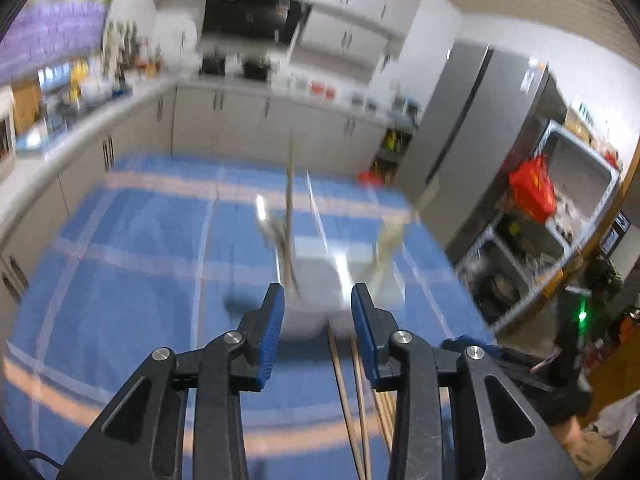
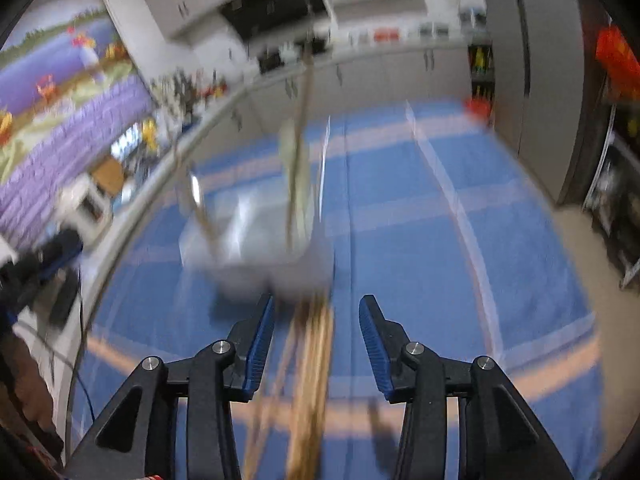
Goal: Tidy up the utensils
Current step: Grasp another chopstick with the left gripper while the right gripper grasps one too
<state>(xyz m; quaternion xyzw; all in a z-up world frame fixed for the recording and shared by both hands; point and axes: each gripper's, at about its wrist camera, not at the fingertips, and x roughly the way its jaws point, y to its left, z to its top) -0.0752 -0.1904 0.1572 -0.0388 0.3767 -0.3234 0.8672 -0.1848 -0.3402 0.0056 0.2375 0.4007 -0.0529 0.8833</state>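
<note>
left gripper (image 1: 318, 304): yours, fingers spread apart, nothing between them, hovering just short of the white holder (image 1: 320, 280). right gripper (image 2: 316, 316): likewise spread and empty, poised above the loose chopsticks (image 2: 312, 380).

white holder: a pale, boxy utensil container, standing on the blue plaid tablecloth (image 1: 120, 240), toward the middle of the cloth and well in from its far edge. both views are motion-blurred, so its compartments cannot be told apart.

contents, as far as legible: one thin wooden stick (image 1: 289, 200) standing nearly upright in the holder; a shiny metal utensil (image 1: 264, 216) leaning out on one side; a pale wooden utensil (image 1: 390, 240) leaning out on the other. exact types are too smeared to name.

loose chopsticks: a small bundle of wooden sticks lying flat on the cloth, running from the holder's near wall back toward the near edge, passing under your right gripper.

step in hand, by judgement: between grasps, with the bundle not yet stowed.

next move calls for: lowering the right gripper over the sticks, closing across their width near one end, then tipping them upright into the holder. steady the holder with the left gripper if it threatens to slide.
</note>
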